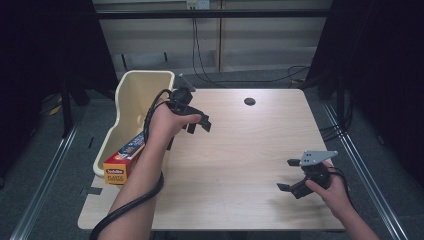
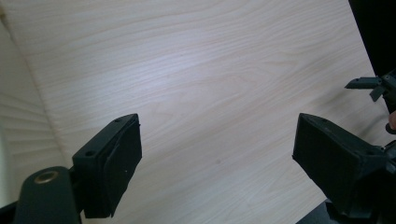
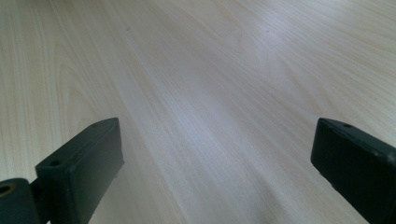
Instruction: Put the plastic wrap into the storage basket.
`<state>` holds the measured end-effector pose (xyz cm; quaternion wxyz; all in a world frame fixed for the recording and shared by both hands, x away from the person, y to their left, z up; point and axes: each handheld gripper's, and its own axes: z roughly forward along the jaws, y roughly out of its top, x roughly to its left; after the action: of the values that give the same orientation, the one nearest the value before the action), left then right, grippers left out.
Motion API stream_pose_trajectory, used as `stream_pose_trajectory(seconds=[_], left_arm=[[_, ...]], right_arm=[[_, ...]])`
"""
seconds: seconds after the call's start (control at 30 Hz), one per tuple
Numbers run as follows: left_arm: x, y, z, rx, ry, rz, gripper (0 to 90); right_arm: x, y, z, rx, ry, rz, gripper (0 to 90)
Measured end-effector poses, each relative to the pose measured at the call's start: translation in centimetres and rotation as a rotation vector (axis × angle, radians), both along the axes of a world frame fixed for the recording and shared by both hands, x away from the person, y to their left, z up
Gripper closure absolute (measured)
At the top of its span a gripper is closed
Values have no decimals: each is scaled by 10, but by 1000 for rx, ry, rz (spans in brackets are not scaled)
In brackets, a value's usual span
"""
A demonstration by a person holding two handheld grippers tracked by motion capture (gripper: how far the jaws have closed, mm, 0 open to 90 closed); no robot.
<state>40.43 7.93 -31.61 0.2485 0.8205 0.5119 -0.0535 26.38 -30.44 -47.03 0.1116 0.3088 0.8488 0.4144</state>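
Note:
My left gripper (image 1: 200,124) hovers over the left part of the wooden table (image 1: 240,150), just right of the cream bin (image 1: 131,95). It is open and holds nothing; in the left gripper view its pads (image 2: 122,163) stand wide apart over bare wood. My right gripper (image 1: 288,175) sits low near the table's front right corner, open and empty too. Its pads (image 3: 88,158) frame bare table in the right gripper view. An orange and yellow box (image 1: 125,159) pokes out of the bin's near end.
A small dark round hole (image 1: 249,101) marks the table's far side. A thick black cable (image 1: 125,210) trails from the left gripper along the forearm. The right gripper (image 2: 373,86) appears far off in the left gripper view. Dark curtains flank both sides.

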Motion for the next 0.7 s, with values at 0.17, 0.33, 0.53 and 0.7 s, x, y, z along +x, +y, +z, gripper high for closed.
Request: stream_pose_trajectory(seconds=[0.17,0.33,0.53,0.7], left_arm=[[-3,-4,-8,-12,5,-6,153],[-6,-9,-18,-22,-14,-34,152],[-11,-13,-31,-23,-28,-58,146],[-14,-16,-42,-30,-30,-70,145]], right_arm=[[0,1,-1,-4,0,-2,20],[0,2,-3,-12,4,5,20],[1,2,-6,-19,13,1,20],[2,5,-9,-35,25,7,20]])
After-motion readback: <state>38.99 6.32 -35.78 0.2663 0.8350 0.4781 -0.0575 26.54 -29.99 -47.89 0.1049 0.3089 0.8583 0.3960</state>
